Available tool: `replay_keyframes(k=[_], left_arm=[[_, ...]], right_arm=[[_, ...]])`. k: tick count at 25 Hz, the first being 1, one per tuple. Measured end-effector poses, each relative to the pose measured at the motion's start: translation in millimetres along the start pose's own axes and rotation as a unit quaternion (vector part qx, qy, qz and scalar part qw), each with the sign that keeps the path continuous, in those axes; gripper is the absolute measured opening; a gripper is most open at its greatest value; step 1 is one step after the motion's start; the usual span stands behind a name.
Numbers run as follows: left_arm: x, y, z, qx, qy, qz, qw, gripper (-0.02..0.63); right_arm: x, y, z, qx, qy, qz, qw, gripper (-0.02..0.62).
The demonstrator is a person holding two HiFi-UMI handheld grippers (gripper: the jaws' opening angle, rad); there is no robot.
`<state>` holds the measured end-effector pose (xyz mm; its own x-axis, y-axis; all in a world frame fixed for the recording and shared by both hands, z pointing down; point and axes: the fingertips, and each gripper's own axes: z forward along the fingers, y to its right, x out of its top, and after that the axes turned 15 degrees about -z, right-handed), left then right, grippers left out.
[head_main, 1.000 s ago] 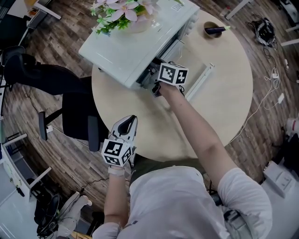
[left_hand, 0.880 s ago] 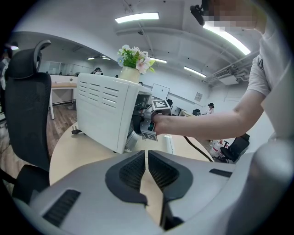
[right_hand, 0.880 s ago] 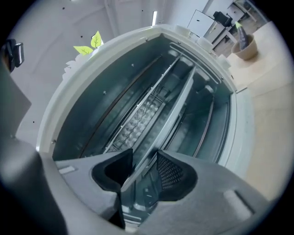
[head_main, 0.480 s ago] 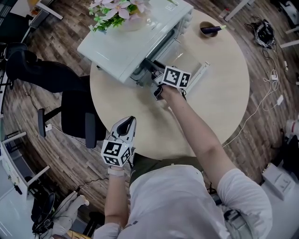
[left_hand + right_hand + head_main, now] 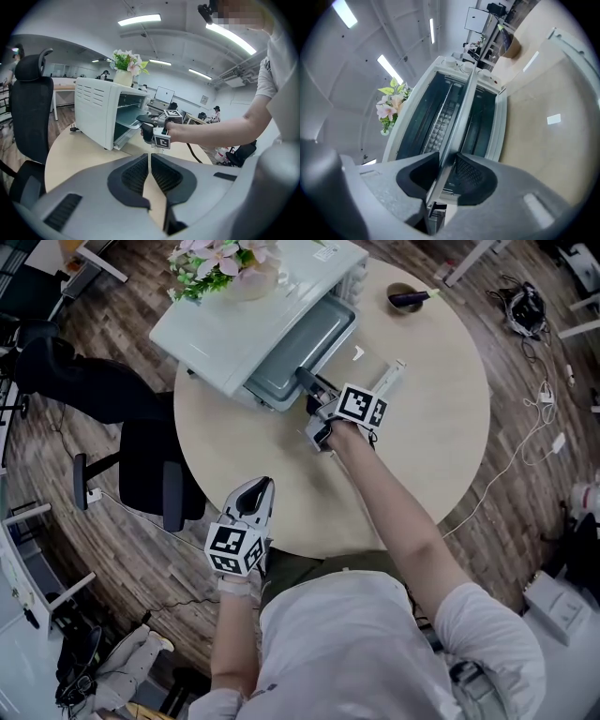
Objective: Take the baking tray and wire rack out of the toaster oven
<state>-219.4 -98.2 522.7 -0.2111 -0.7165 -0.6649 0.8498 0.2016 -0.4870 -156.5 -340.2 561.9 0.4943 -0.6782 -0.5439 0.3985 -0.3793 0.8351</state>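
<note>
- Left gripper [image 5: 257, 488]: nearest the person, above the table [image 5: 412, 465] edge, well apart from the work. Its jaws are drawn together with nothing between them. It is free to steady the oven if needed.
- Right gripper [image 5: 307, 379]: its jaws have just been closing and are clenched on the thin front rim of the tray [image 5: 302, 345], which shows edge-on between the pads. The grip should probably stay firm, since so narrow a rim could slip or twist.
- Tray: partly drawn out of the oven [image 5: 230, 329], its front end over the lowered door [image 5: 380, 376]. Best pulled level and straight along the runners, so that it neither jams nor tips as the back end comes free. It should then be set on bare table, clear of the door.
- Rack: not plainly made out, and judged to be still inside, so it is the next piece to come out.
- Flowers [image 5: 217, 259]: standing on the oven top. A jerky pull might shift the oven and upset them.
- Bowl [image 5: 405, 298]: at the far table edge, out of the way.
</note>
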Motion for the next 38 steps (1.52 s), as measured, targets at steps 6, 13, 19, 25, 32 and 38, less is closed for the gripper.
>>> replay_keyframes(k=[6,13,19,25,32,38], left_arm=[[-10.6,20.0,1.1,-0.001,0.001,0.004,1.0000,0.002],[-18.4,44.5,1.9,-0.002,0.008,0.015,0.9999,0.002],[-28.0,65.5,2.4,-0.003,0.012,0.019,0.9997,0.002],[-34.7,81.3,4.6,-0.004,0.013,0.023,0.9996,0.002],[-46.9,106.5,11.7,-0.015,0.012,0.030,0.9994,0.002],[-59.4,134.7,22.3,-0.025,0.007,0.037,0.9990,0.002]], right_arm=[[0.6,2.5,-34.2,0.007,0.017,0.046,0.999,0.104],[3.8,4.4,-73.5,0.013,0.044,0.089,0.995,0.098],[9.2,11.9,-109.0,0.014,0.061,0.110,0.992,0.094],[10.9,16.9,-142.1,0.025,0.064,0.120,0.990,0.089],[16.4,35.9,-199.5,0.011,0.081,0.125,0.989,0.089],[31.7,58.4,-261.2,-0.013,0.092,0.126,0.988,0.089]])
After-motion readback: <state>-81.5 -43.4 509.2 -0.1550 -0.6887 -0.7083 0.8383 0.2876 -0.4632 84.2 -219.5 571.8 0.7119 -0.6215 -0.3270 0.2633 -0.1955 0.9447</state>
